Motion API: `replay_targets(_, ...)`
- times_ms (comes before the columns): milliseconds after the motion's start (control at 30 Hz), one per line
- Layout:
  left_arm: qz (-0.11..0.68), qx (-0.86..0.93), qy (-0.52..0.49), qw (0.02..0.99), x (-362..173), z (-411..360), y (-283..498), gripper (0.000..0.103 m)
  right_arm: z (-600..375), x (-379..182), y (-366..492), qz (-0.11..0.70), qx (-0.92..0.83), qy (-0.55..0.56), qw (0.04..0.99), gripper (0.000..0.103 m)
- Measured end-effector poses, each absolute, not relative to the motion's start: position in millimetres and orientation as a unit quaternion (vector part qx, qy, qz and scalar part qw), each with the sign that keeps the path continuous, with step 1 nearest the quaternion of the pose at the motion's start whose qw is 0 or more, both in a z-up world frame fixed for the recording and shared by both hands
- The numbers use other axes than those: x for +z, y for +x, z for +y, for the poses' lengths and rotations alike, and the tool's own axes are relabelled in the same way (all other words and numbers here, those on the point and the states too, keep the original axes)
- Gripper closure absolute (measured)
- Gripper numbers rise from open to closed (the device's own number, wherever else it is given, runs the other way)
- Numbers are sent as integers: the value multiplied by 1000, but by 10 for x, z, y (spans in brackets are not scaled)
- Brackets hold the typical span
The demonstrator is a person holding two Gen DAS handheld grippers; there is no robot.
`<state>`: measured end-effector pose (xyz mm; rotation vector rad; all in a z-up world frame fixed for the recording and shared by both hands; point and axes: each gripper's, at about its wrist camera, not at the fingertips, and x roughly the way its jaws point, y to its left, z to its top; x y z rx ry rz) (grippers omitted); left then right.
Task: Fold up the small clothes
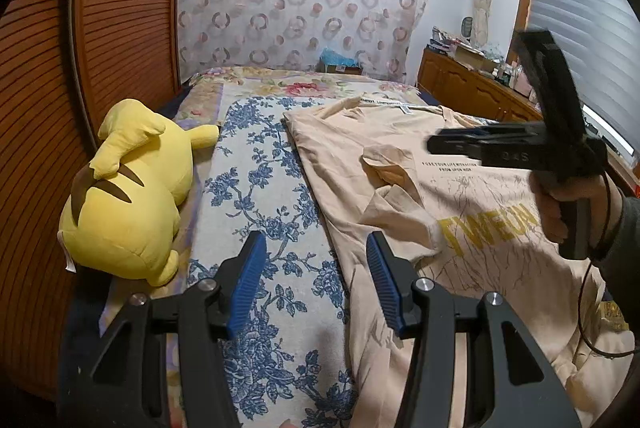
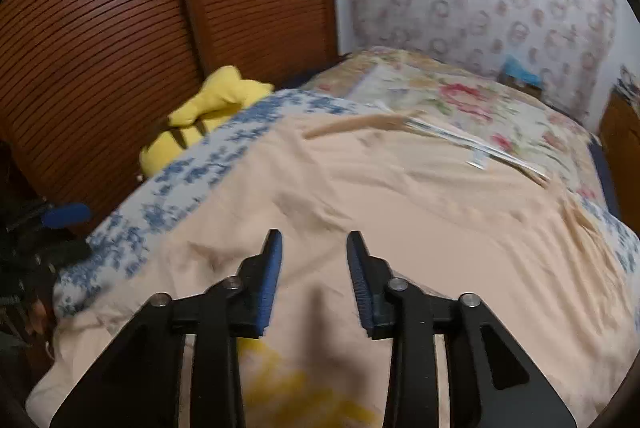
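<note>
Bed (image 1: 256, 164) holds peach shirt (image 1: 360, 164), both tongs empty.

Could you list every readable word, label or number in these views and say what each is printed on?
"TWEUN": large yellow letters on the peach T-shirt; cut off by the hand.
"FROM UPON HIGH": small print above it; the line over that is too small to read surely.
"245": right gripper, blurred, uncertain.
Neck label: unreadable.

Each camera sits just behind its own claw and looks forward and down along the bed. The left view faces up the bed (image 1: 260, 164), close above the blue-flowered sheet. The right view hangs close over the peach shirt (image 2: 400, 196), angled toward the wooden doors. Both share the shirt, the yellow plush toy (image 1: 128, 188) and the patterned curtain (image 1: 304, 0).
</note>
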<state>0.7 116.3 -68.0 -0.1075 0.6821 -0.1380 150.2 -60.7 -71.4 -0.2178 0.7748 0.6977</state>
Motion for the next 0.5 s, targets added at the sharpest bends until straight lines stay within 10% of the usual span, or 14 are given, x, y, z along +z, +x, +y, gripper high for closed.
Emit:
replay_targets(167, 344, -73, -50, 935, -745, 1104, 72, 52, -89, -889, 1549, 387, 364, -139, 835, 71)
replay_targets(333, 364, -75, -42, 927, -858, 1018, 167, 52, 92, -1142, 1602, 406, 349, -193, 822, 102)
replay_targets(500, 375, -72, -42, 923, -930, 990, 206, 52, -227, -1031, 1566, 384, 341, -168, 841, 103)
